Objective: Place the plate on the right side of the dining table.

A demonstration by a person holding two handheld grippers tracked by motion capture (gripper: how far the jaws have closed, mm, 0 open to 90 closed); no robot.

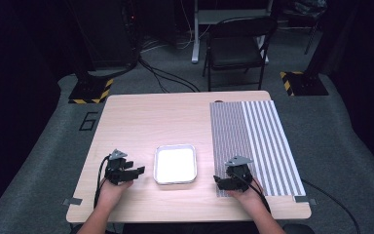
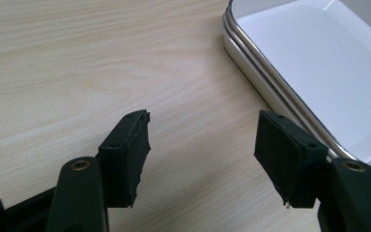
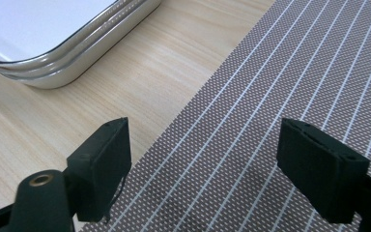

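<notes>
left claw [image 2: 200, 145] released | right claw [image 3: 203, 162] released | wooden table [image 1: 141, 117] | striped mat [image 1: 258, 136]

Bare light wooden table [image 1: 136, 122] from nine through twelve o'clock lies open. The shallow rectangular metal tray [image 1: 175, 181] blocks the centre; the flat striped grey-and-white placemat [image 1: 258, 136] at three o'clock obstructs nothing.

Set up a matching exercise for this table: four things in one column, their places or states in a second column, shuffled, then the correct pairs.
Things:
1. metal tray
2. striped mat
3. left gripper
4. folding chair

Places or states:
A. on the floor beyond the table
B. covers the table's right part
C. empty, between the two grippers
D. jaws apart over bare wood, left of the tray

Pairs: 1-C, 2-B, 3-D, 4-A
</notes>
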